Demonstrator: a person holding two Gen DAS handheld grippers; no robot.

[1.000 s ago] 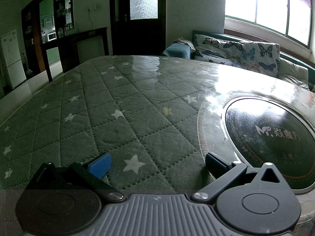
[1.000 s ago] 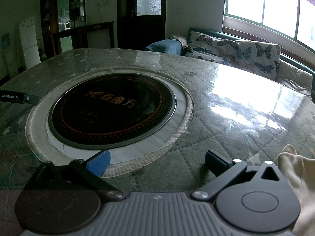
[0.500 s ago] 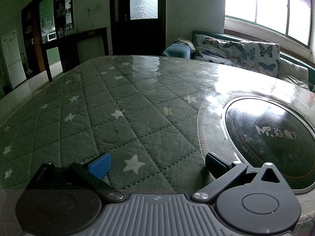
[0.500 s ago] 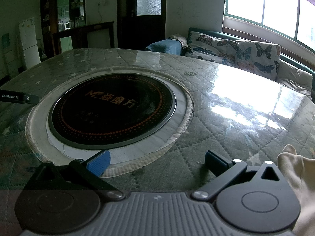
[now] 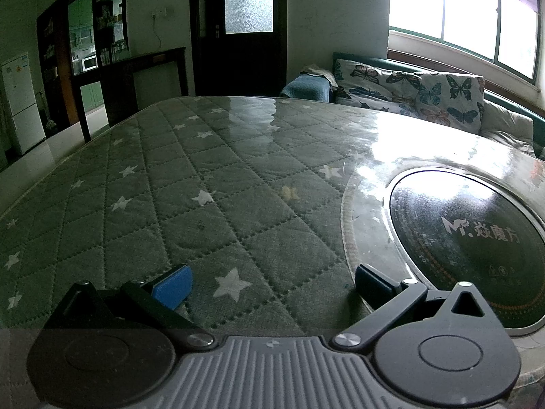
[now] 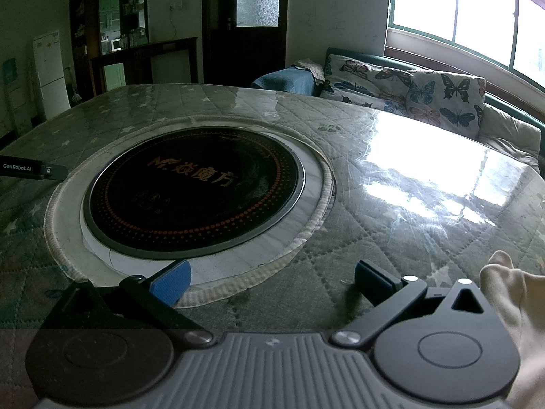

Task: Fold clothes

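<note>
Quilted star-print table cover (image 5: pixel 218 204) under a clear sheet, round black hotplate (image 6: pixel 194 187) set in its middle; sofa (image 6: pixel 408 95) with butterfly cushions and bright window in the upper right, dark door and fridge at upper left. Left gripper (image 5: pixel 270 277) and right gripper (image 6: pixel 270 276) both spread wide and empty just above the cover; cream garment (image 6: pixel 511 293) at lower right of the right view, just beside the right gripper. Step: folding not begun, and the next move likely calls for swinging right to pinch the garment's edge; nothing differs from a second ago.
</note>
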